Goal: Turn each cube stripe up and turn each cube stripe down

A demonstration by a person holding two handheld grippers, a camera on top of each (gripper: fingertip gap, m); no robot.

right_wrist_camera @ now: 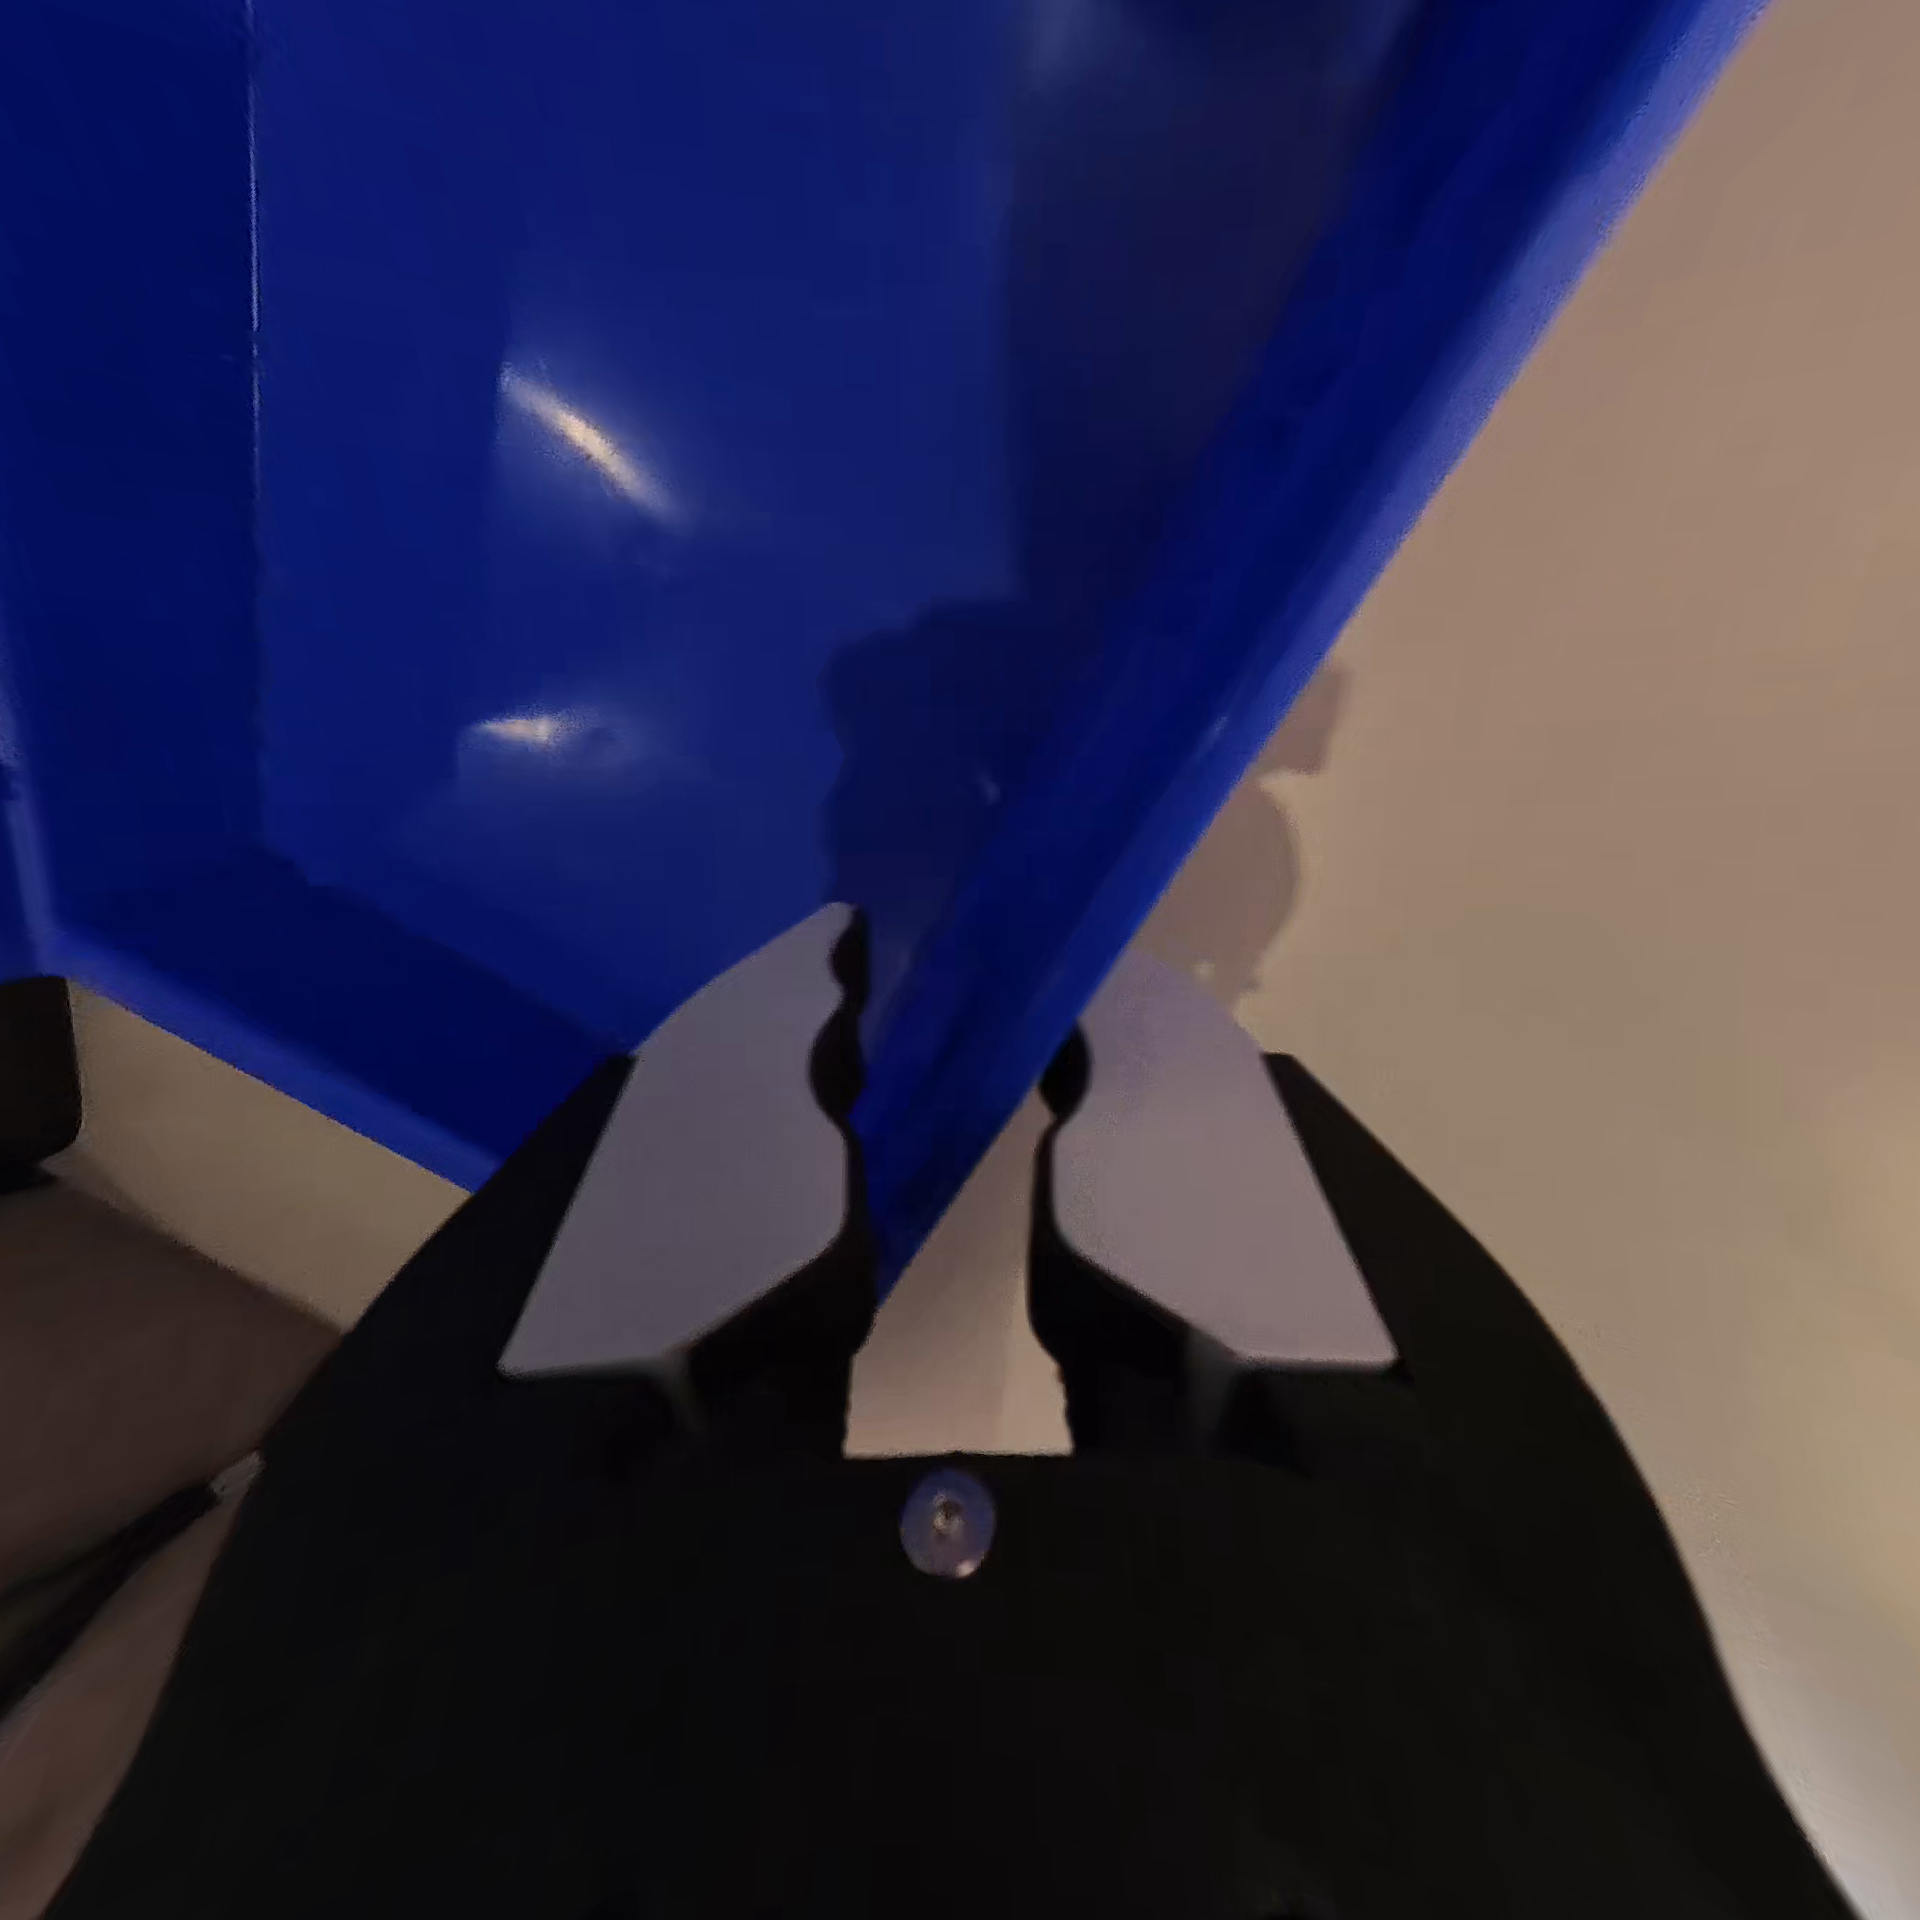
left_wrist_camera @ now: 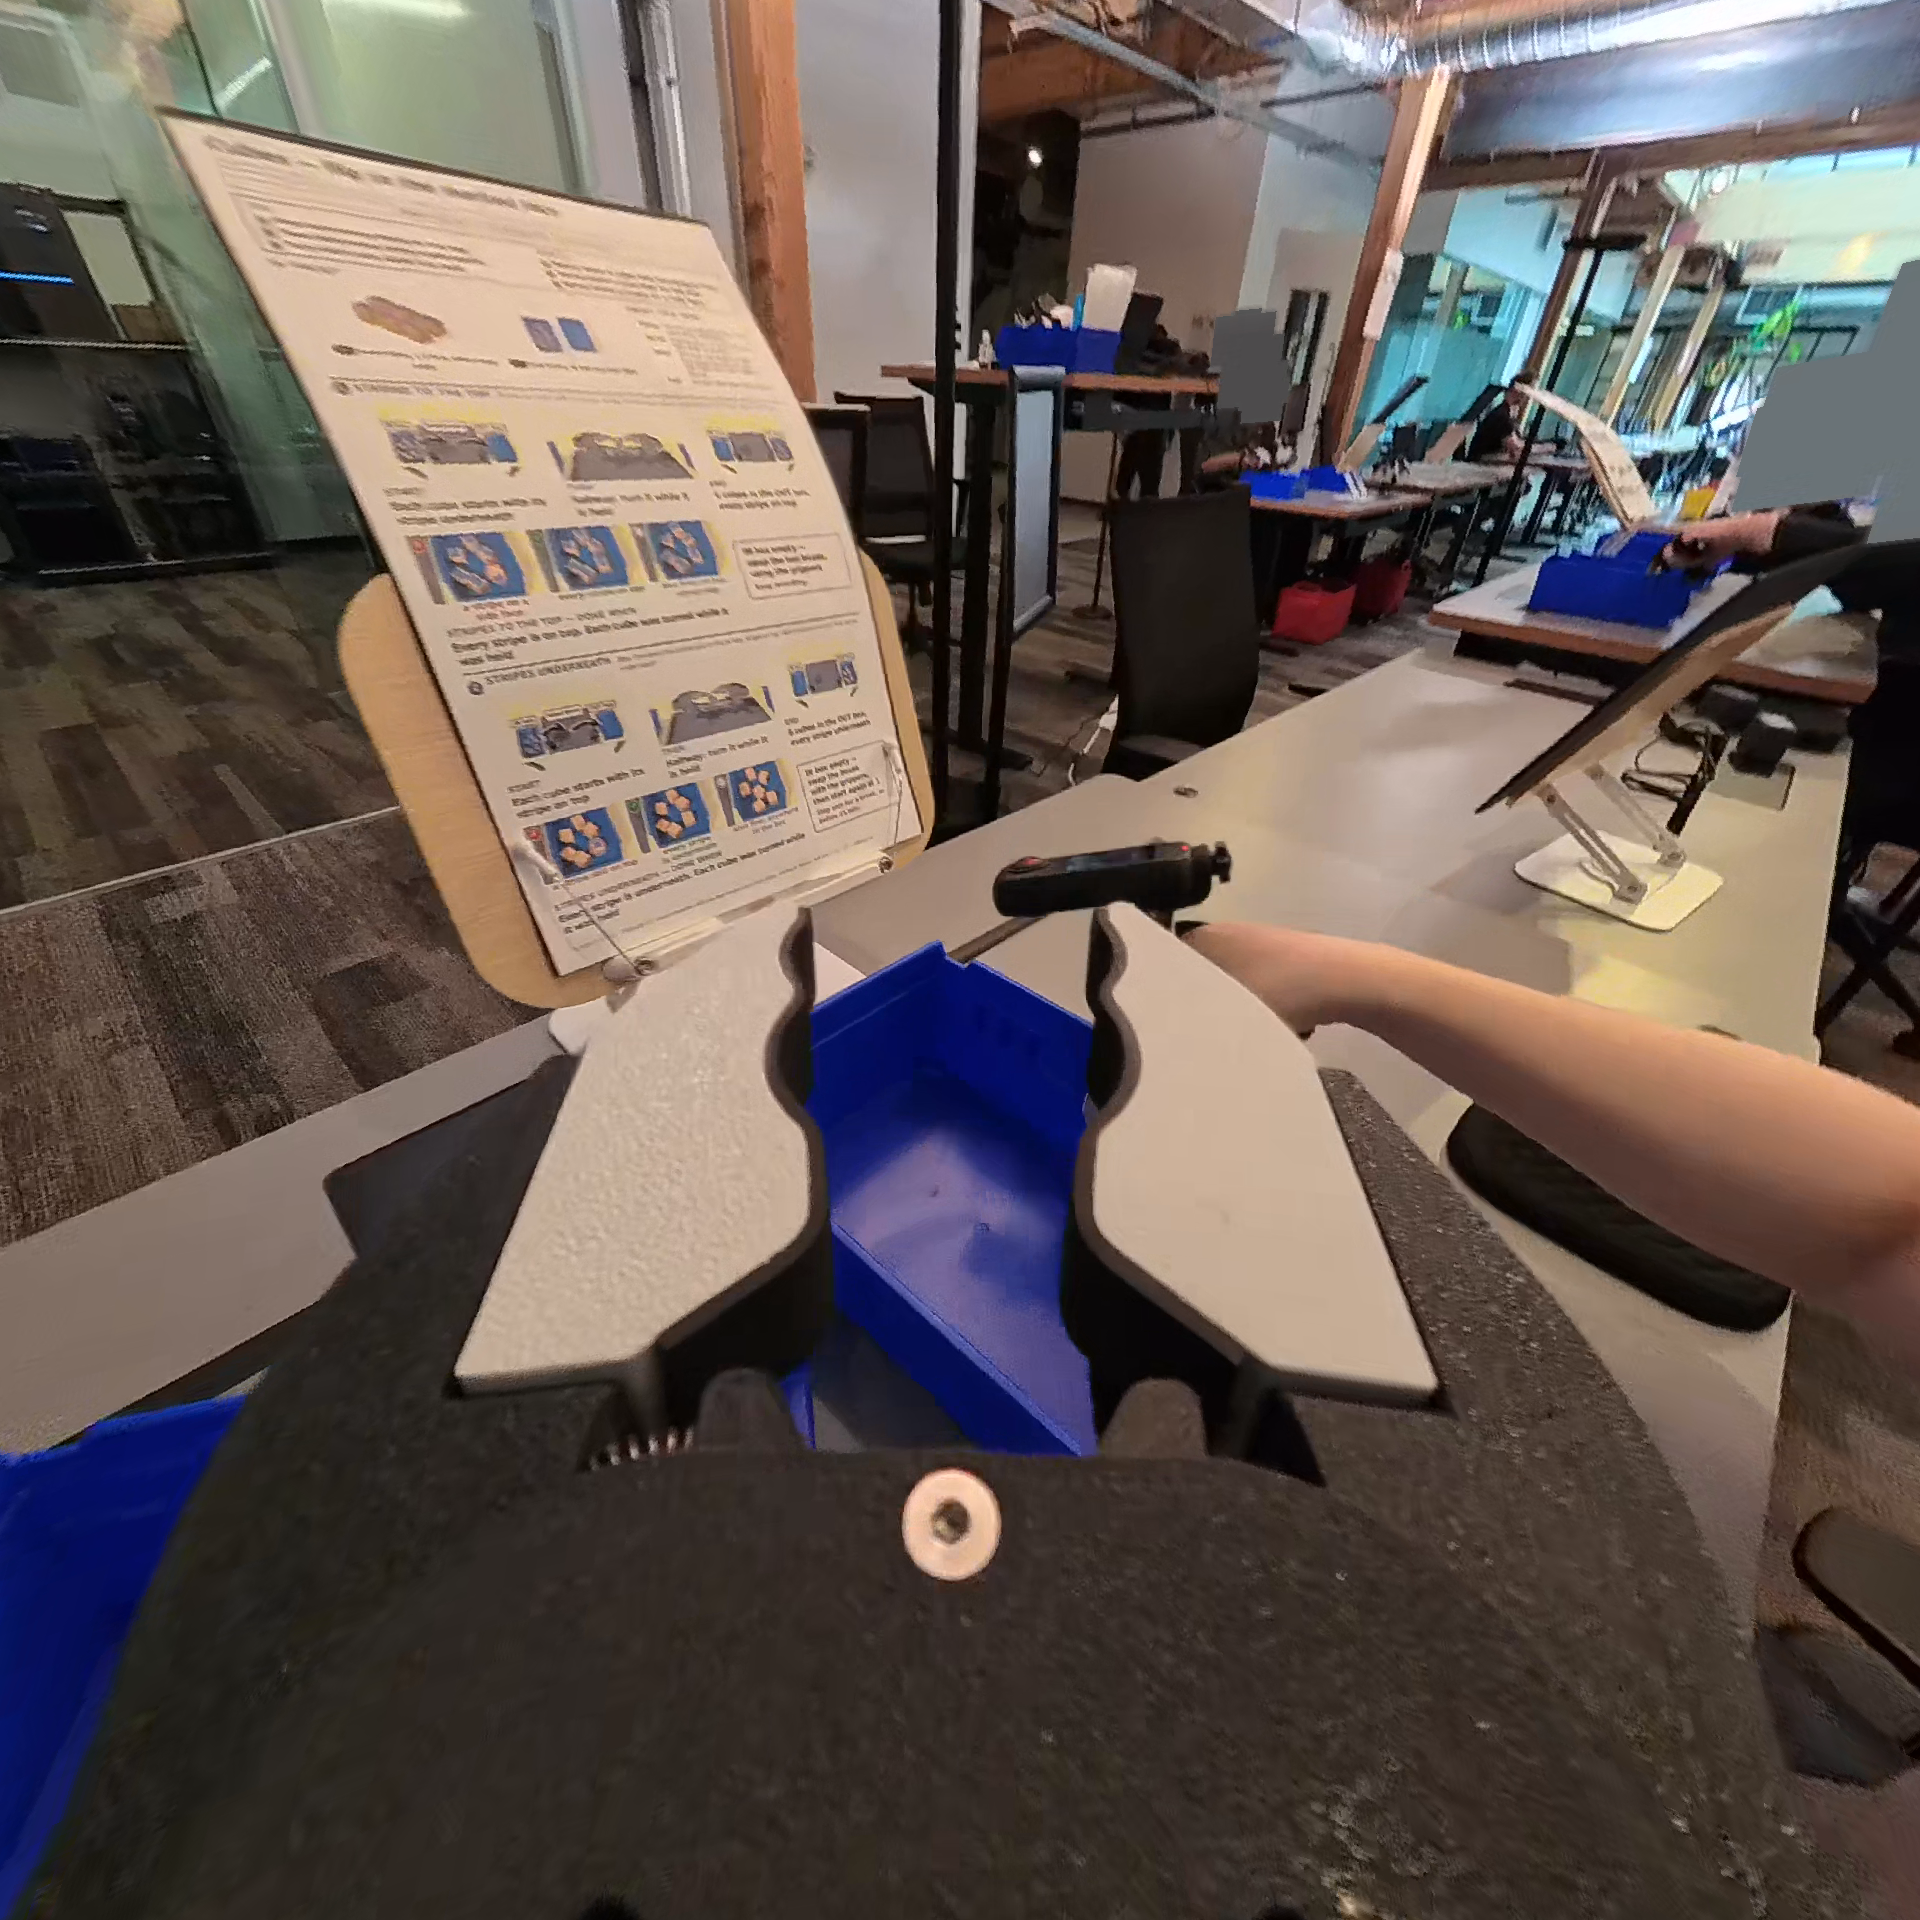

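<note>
In the left wrist view the left tongs [left_wrist_camera: 948,1039] stood open at the centre of the frame with nothing between them, and a blue bin [left_wrist_camera: 951,1174] sat on the grey tabletop [left_wrist_camera: 1382,769] just beyond, no cube visible inside it. An instruction sheet [left_wrist_camera: 582,540] on a stand filled the upper left, and a bare forearm [left_wrist_camera: 1538,1070] reached in from the right edge. In the right wrist view the right tongs [right_wrist_camera: 961,997] straddled the wall of a blue bin [right_wrist_camera: 644,499] filling the upper left, one finger on each side; whether they pinched it I cannot tell.
</note>
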